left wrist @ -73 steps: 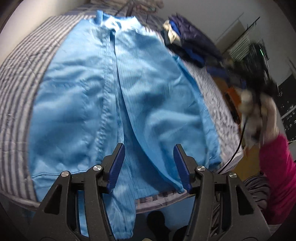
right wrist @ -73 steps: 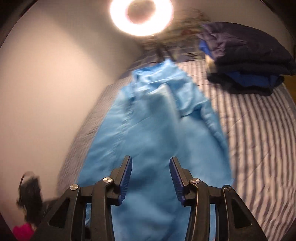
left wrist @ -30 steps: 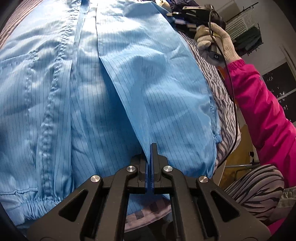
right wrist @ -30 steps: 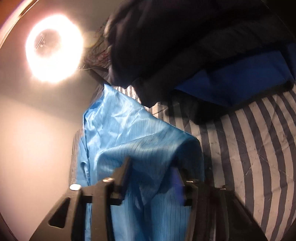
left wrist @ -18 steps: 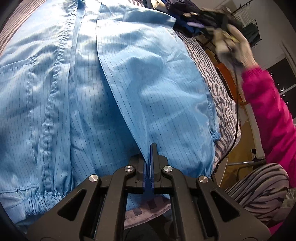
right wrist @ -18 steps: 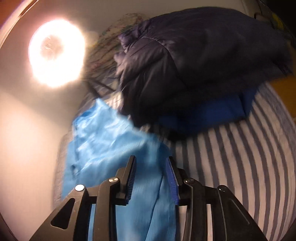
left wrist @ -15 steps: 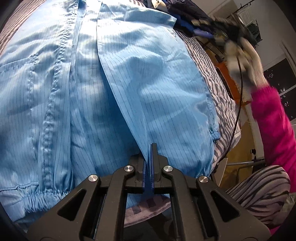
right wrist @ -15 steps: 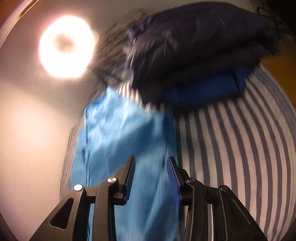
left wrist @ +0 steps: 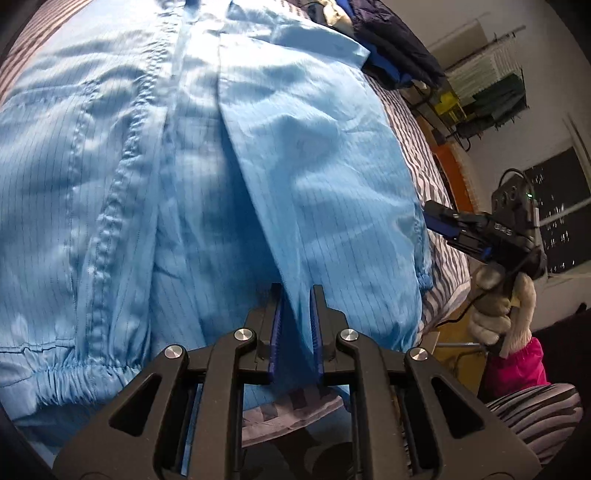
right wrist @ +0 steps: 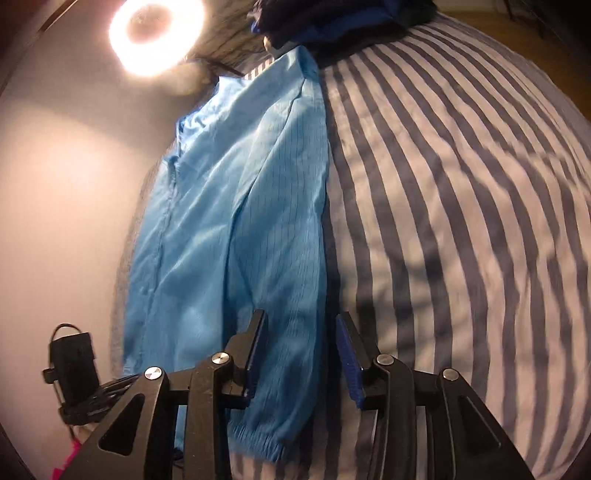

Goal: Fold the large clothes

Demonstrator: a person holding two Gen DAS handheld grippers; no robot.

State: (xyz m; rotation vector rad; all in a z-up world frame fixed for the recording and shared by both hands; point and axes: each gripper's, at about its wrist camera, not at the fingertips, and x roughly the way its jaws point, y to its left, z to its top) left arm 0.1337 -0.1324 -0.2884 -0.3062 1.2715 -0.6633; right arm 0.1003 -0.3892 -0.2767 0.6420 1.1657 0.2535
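Note:
A light-blue jacket [left wrist: 184, 166] lies spread front-up on the striped bed, its right side folded inward. My left gripper [left wrist: 295, 291] sits at the hem. Its jaws are opening, and the folded edge runs loosely through the narrow gap between them. My right gripper [right wrist: 300, 321] hovers open over the lower sleeve [right wrist: 291, 369], just above the elastic cuff [right wrist: 258, 443], with nothing pinched. In the left wrist view the right gripper [left wrist: 443, 225] hangs off the jacket's right edge, held by a gloved hand [left wrist: 495, 314].
Striped bedding [right wrist: 443, 221] stretches to the right of the jacket. A pile of dark folded clothes [left wrist: 391, 44] sits at the far right corner of the bed. A ring light [right wrist: 157, 35] shines by the wall. The person's pink sleeve [left wrist: 513, 362] and striped leg are at the bed's near edge.
The left jaws have parted slightly from fully shut. The right gripper let go of the jacket's shoulder by the dark pile, opened, and swept back along the sleeve toward the cuff.

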